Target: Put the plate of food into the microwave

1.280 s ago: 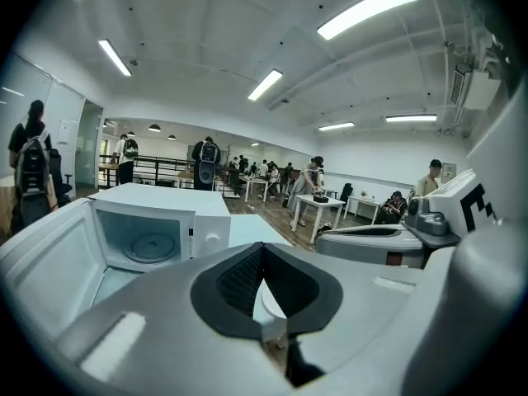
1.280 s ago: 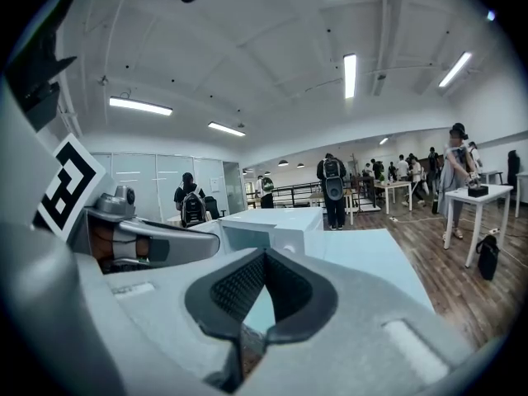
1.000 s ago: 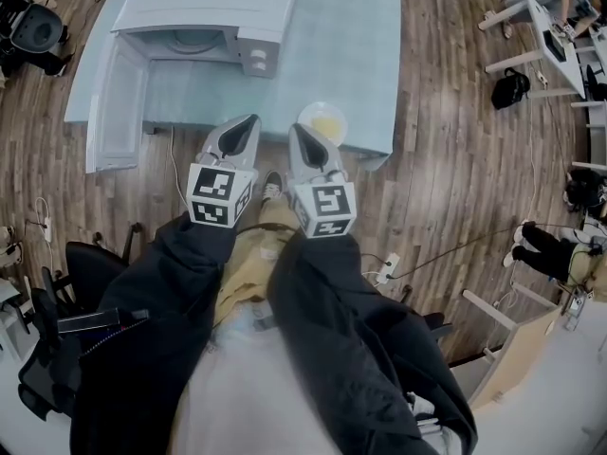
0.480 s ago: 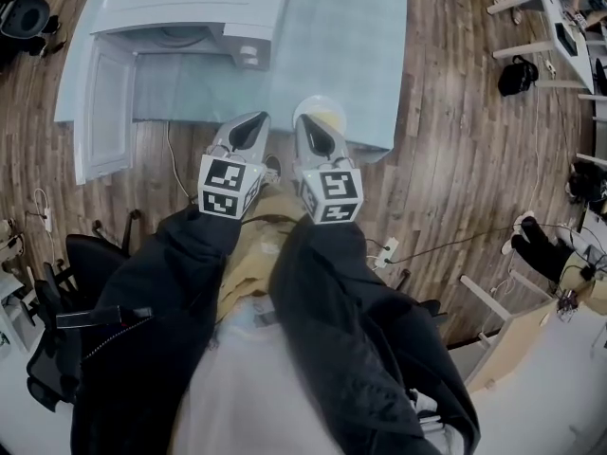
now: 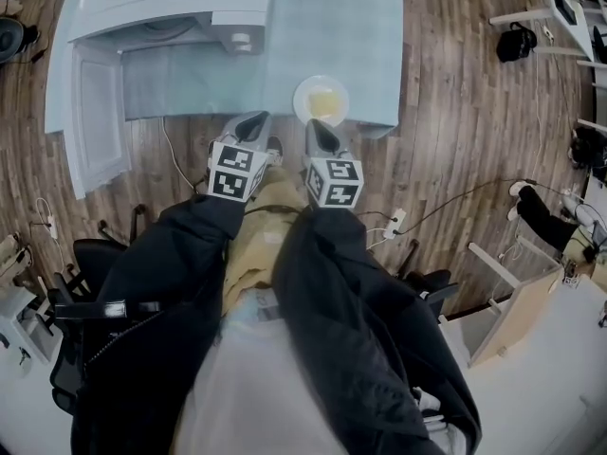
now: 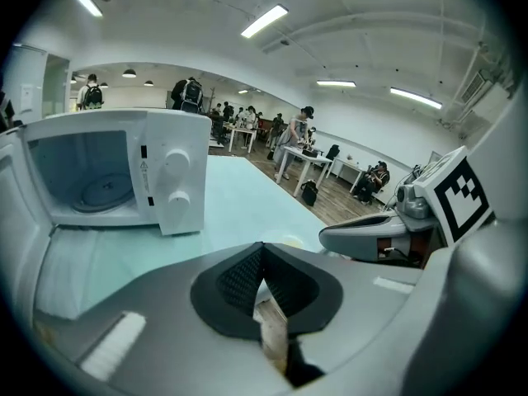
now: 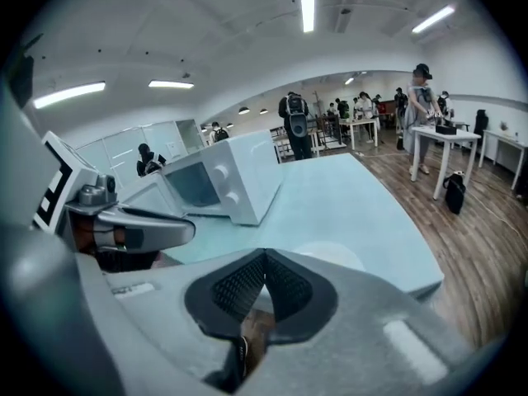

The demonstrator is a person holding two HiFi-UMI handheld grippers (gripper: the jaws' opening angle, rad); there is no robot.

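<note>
While I hold both grippers low over the table's near edge, I read each as closed and empty: the left gripper [image 5: 256, 119] has its pads meeting at the tips with nothing between them, and the right gripper [image 5: 314, 125] looks the same. The two sit side by side, apart from each other, my dark sleeves [image 5: 180, 282] trailing behind them. Just past the right gripper's tip lies the plate [image 5: 321, 100], on the table [image 5: 337, 17] close to its front edge. It is round and white, with a pale yellow heap of food [image 5: 326, 105] in its middle; I cannot tell what the food is. Farther back and to the left stands the microwave [image 5: 180, 12], white, well apart from the plate with bare tabletop between them. Its door [image 5: 95, 112] hangs open to the left, and a round turntable [image 6: 103, 192] shows inside. I count two grippers, one plate, one microwave with two knobs [image 6: 176, 166], and one table. Beyond, several people [image 6: 191, 93] stand among desks [image 6: 309, 165].
</note>
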